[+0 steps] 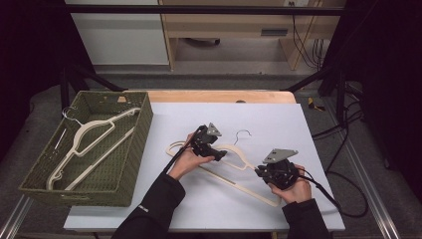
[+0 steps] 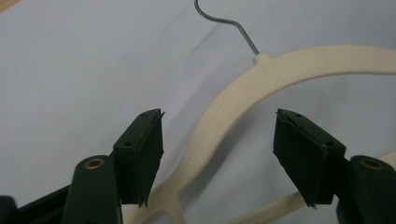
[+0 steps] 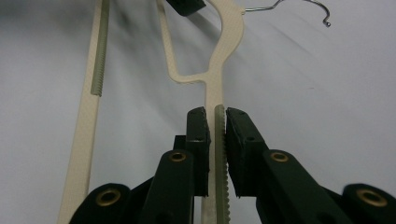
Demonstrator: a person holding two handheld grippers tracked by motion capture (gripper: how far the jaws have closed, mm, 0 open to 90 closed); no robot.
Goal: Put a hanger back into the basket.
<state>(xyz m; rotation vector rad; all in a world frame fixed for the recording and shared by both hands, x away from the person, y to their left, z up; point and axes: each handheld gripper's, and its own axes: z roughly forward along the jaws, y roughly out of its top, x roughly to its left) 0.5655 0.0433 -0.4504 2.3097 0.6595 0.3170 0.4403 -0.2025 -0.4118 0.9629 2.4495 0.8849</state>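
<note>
clamping hanger (image 3: pixel 218 70) arm, right claw (image 3: pixel 216 116) hides its grooved edge.

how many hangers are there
2. One cream hanger lies inside the green woven basket at the table's left. The other hanger lies on the grey table top, between the two grippers. More may be hidden behind the basket's near wall.

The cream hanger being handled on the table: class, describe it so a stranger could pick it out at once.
Start at the pale grey table top, right of the green woven basket. The cream hanger lies there between the two hands, its wire hook pointing away from the person. Unlike the hanger in the basket, the right tool is clamped on one shoulder of it.
</note>
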